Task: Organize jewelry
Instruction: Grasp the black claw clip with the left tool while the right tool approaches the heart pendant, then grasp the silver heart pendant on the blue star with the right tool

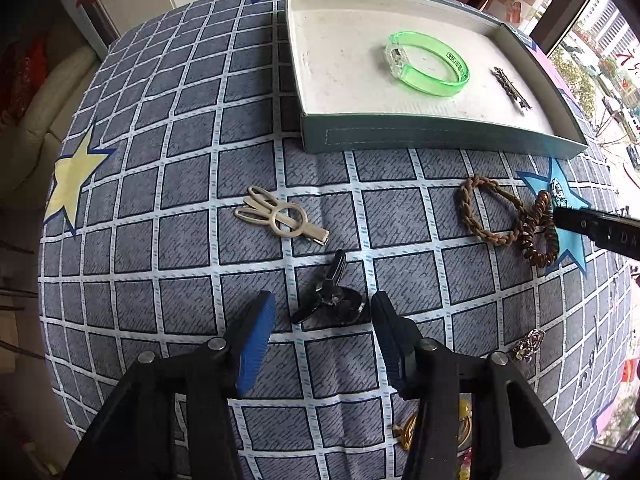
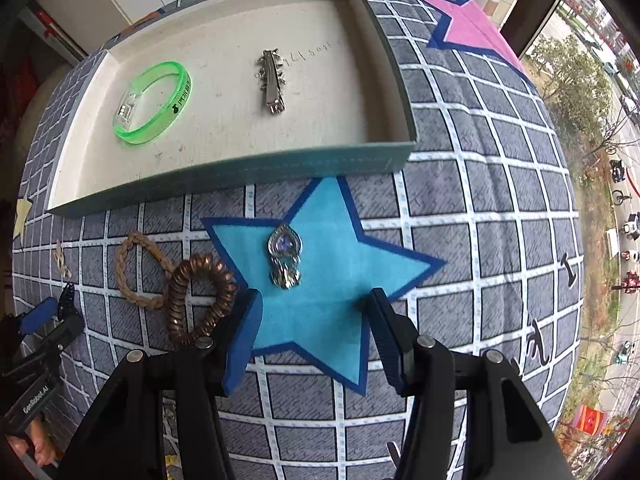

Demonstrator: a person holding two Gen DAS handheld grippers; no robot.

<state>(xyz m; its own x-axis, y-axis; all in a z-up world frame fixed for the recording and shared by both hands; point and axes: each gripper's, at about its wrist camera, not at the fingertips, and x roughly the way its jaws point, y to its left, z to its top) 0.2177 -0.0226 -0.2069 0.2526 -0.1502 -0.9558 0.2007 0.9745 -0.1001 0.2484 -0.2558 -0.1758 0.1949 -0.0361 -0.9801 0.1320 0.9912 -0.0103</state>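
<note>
Left gripper [image 1: 324,312] is hovering with jaws apart around the black hair claw [image 1: 330,300]; right gripper [image 2: 316,300] is hanging, jaws parted and empty, just short of the silver pendant [image 2: 285,258] lying on the blue star [image 2: 320,312]

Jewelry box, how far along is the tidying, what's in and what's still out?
Done: the green bracelet and silver clip lie in the box. In hand: nothing gripped; the left gripper stands open around the black clip, the right gripper open just short of the pendant. Left: beige clip, braided band, coil tie.
</note>
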